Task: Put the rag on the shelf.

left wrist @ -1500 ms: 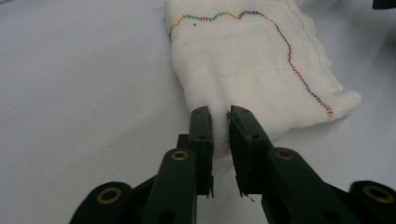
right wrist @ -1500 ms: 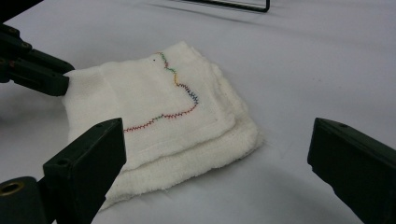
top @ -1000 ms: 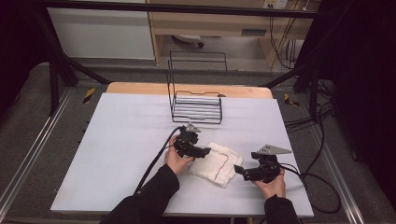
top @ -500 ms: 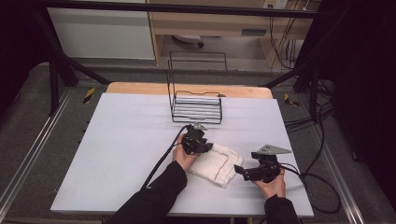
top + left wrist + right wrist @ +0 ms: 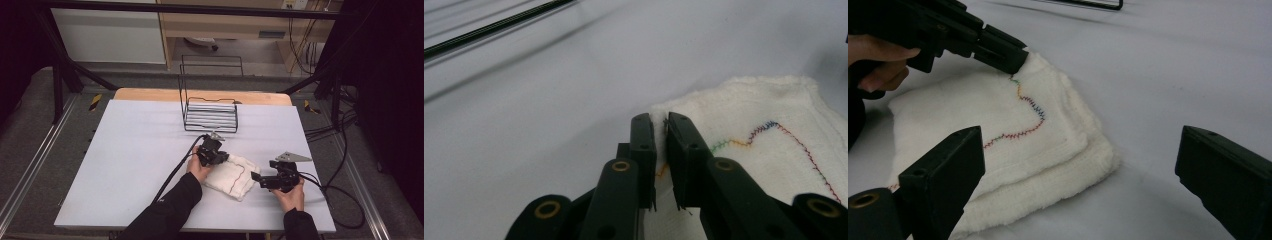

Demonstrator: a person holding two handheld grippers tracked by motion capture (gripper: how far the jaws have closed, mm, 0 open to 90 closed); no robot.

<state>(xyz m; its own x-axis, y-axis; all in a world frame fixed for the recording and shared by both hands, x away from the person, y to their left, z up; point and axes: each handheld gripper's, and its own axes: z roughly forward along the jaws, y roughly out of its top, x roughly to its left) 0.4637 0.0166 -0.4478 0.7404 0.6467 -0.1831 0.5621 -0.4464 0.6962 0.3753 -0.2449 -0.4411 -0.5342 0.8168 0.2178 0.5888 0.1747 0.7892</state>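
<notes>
A white folded towel point(image 5: 233, 176) with a wiggly line of colored stitches lies on the white table point(image 5: 130, 150), in front of a black wire rack point(image 5: 210, 112). The left gripper point(image 5: 661, 131) pinches the top edge of the towel, with its jaws squeezed almost together on the cloth. The right gripper point(image 5: 1080, 165) sits just beside the towel with its jaws spread wide and holds nothing.
</notes>
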